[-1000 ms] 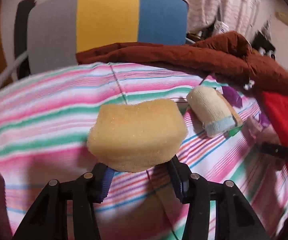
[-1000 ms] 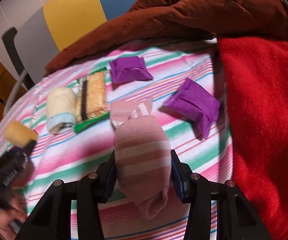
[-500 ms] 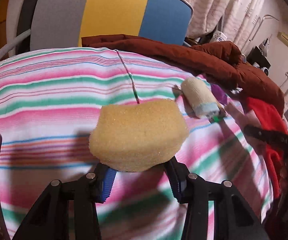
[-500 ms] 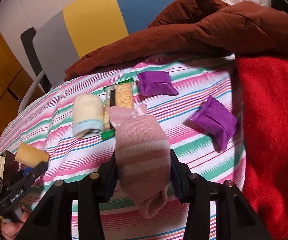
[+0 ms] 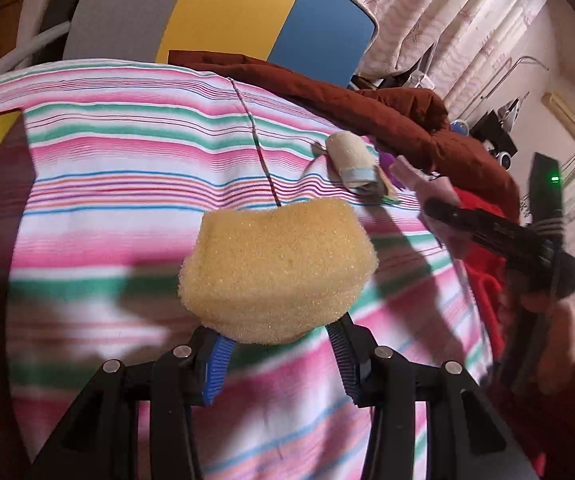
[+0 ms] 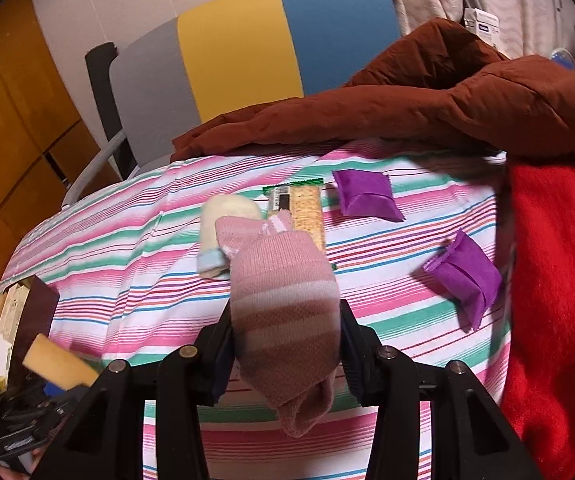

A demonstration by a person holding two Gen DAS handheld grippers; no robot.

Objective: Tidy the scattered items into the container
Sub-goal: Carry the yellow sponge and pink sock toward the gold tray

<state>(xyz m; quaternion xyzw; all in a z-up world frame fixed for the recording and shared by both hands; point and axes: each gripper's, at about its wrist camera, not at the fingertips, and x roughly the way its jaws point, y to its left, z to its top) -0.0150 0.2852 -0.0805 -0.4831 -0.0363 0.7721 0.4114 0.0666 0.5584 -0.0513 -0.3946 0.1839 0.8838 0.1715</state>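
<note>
A bed is covered by a striped sheet (image 6: pixel 135 248) in pink, green, blue and white. Directly on it are laid a rolled cream sock with a pale blue cuff (image 6: pixel 223 236), touching a snack bar in a clear and green wrapper (image 6: pixel 305 210), and two purple pouches (image 6: pixel 365 196) (image 6: pixel 465 276), set apart from each other. A rust-brown quilted jacket (image 6: pixel 407 108) is spread along the far edge, and a red fleece blanket (image 6: pixel 559 280) is heaped at the right.

Grey/yellow/blue chair back (image 6: pixel 247 52), wood cabinets (image 6: pixel 11 120) left, pale curtains (image 5: pixel 447 20) behind.
</note>
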